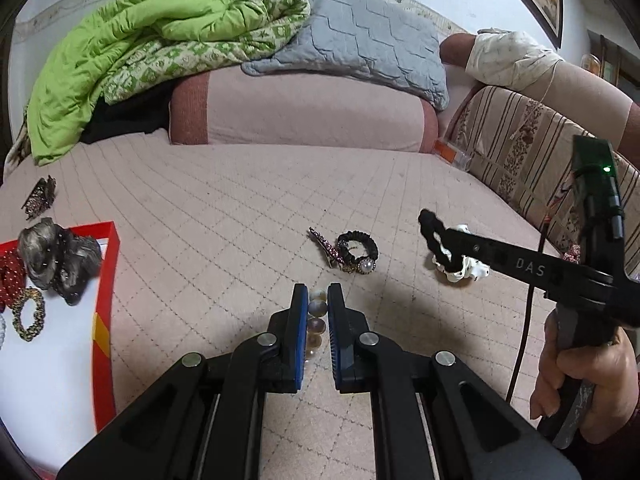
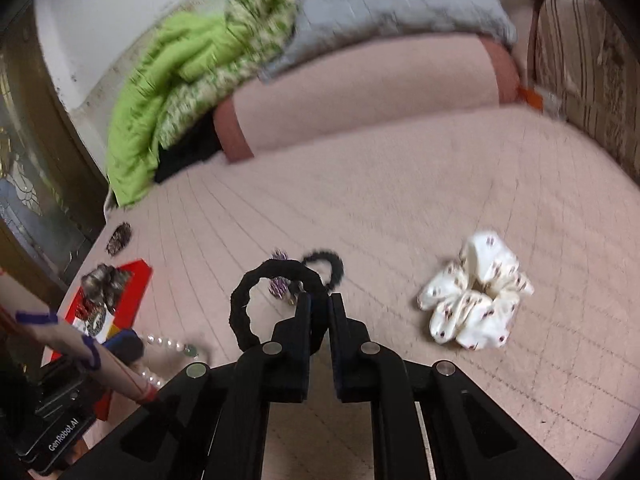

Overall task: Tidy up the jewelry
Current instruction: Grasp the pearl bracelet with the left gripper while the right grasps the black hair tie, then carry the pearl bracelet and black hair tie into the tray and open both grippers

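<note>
Pearl strand (image 1: 316, 322) pinched between the closed blue pads of the left gripper (image 1: 318, 300), lifted over the pink quilt (image 1: 240, 208). Black scrunchie (image 2: 276, 304) clamped in the right gripper (image 2: 319, 300) — loop hanging to the left. White patterned scrunchie (image 2: 476, 304) lying near, on the right. Farther off, a black pearl hair tie (image 1: 358, 250) beside a beaded clip (image 1: 322, 242) — red tray (image 1: 106, 280) with more pieces at left.

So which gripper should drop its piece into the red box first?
Left, probably. The left gripper is shut on the pearl strand and the red box lies close on its left. The right gripper, shut on the black hair tie, sits farther over, near the white scrunchie.
</note>
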A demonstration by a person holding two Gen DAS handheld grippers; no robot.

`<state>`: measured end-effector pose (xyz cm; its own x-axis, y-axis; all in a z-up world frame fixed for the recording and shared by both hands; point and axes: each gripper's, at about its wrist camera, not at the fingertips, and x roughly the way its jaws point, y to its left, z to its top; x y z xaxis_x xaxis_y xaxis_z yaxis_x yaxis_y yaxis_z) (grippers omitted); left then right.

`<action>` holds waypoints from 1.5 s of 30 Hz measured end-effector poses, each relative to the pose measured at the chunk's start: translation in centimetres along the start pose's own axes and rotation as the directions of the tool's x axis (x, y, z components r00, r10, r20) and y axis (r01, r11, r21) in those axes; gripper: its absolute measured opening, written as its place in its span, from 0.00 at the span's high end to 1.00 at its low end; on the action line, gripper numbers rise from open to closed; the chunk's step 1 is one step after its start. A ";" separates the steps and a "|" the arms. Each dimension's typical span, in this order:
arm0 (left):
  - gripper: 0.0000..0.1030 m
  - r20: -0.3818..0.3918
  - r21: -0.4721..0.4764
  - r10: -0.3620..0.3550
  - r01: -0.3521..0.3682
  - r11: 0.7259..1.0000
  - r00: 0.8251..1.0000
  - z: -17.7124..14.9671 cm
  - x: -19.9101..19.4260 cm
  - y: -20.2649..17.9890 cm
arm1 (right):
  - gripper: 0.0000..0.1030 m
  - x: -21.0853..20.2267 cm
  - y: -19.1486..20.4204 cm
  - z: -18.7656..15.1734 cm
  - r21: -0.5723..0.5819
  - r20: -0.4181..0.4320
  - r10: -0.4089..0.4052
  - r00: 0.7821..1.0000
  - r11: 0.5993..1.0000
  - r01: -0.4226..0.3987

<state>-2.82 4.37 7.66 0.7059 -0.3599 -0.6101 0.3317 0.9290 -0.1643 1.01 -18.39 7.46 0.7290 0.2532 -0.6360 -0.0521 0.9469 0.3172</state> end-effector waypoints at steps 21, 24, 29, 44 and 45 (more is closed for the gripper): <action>0.91 0.062 -0.027 0.042 -0.041 0.999 0.997 -1.5 -6.8 1.2 | 0.91 -4.3 5.1 -4.3 -0.091 0.042 0.039 0.998 0.995 -0.035; 0.91 0.072 -0.031 0.053 -0.051 0.998 0.996 -1.7 -7.8 1.5 | 0.91 -4.5 6.0 -4.9 -0.116 0.035 0.055 0.998 0.992 -0.051; 0.91 0.082 -0.060 0.069 -0.064 0.996 0.994 -1.8 -9.0 2.7 | 0.91 -4.7 8.1 -6.1 -0.166 0.022 0.080 0.997 0.983 -0.075; 0.91 0.132 -0.136 0.135 -0.117 0.984 0.982 -1.8 -11.4 6.7 | 0.91 -5.2 11.7 -7.4 -0.210 0.004 0.137 0.991 0.969 -0.134; 0.91 0.136 -0.146 0.139 -0.119 0.982 0.981 -1.9 -11.5 7.1 | 0.91 -5.1 11.8 -7.5 -0.209 -0.002 0.139 0.990 0.968 -0.136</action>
<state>-9.77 15.32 12.10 0.8237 -0.2359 -0.5156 0.1505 0.9677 -0.2023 -8.40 -6.98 9.20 0.7136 0.3823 -0.5871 -0.2921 0.9240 0.2466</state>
